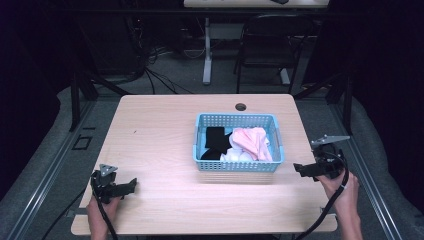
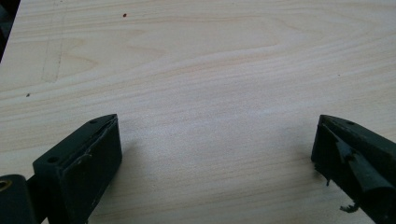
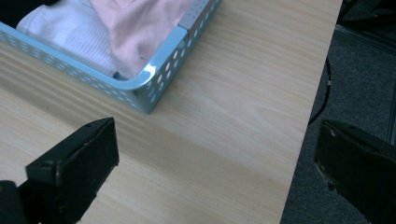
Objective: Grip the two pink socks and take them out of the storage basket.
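Sitting toward the far right of the light wooden desk [image 1: 165, 145] is a pale blue perforated basket [image 1: 238, 120], and inside it lie a black cloth [image 1: 216, 142] on the left, a pink cloth [image 1: 252, 141] on the right and a white cloth [image 1: 235, 155] against the near wall. In the right gripper view the basket's near corner [image 3: 149, 91] shows with the pink cloth [image 3: 140, 32] draped over the white cloth [image 3: 74, 32], both pressed up to the rim. The left hand-held gripper [image 1: 131, 185] rests low over the near left corner of the desk, well apart from the basket, held by the person's left hand [image 1: 100, 210]; its own view shows its jaws spread wide above bare wood grain [image 2: 210, 93], with nothing between them. The right hand-held gripper [image 1: 298, 170] hovers at the desk's right edge, just beside the basket's near right corner, held by the right hand [image 1: 342, 192]; its jaws are likewise spread wide and empty, one over the desk and the other out past the edge above the grey floor [image 3: 364, 84]. A black chair [image 1: 270, 45] stands beyond the desk.
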{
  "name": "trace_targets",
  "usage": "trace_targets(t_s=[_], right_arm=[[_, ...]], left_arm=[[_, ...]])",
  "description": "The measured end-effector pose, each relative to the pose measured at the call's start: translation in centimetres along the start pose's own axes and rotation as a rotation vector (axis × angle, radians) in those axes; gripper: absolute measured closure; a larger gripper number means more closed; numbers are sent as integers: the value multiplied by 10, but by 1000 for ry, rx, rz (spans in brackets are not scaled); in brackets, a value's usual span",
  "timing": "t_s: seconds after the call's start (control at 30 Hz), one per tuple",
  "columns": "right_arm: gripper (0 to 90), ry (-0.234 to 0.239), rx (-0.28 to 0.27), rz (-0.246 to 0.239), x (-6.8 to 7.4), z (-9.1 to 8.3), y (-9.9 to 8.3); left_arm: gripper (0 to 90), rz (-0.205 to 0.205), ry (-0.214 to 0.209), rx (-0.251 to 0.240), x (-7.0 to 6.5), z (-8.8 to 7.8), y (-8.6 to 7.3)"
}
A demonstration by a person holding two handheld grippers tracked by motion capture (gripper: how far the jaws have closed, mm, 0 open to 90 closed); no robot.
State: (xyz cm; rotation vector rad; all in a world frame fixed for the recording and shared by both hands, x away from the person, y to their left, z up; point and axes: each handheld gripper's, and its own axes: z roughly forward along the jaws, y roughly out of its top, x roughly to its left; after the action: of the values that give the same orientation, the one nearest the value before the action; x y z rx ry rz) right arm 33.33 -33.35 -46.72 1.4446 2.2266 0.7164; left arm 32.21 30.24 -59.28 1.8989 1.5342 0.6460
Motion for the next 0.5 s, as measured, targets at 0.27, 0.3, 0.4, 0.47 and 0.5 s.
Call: trace_targets(t_s=[0.27,0.3,0.4,0.47,0.5], right_arm=[[0,18,14,-31,3,2,24],[0,23,18,-35,3,3,28],[0,33,31,-53,6,6,37],[0,37,40,-66,8,7,43],[0,45,42,-68,10,8,47]], left_arm=[[17,3,0,2,0,0,0],[17,0,0,0,0,0,0],[17,4,0,2,0,0,0],[17,0,0,0,0,0,0],[17,4,0,3,0,0,0]])
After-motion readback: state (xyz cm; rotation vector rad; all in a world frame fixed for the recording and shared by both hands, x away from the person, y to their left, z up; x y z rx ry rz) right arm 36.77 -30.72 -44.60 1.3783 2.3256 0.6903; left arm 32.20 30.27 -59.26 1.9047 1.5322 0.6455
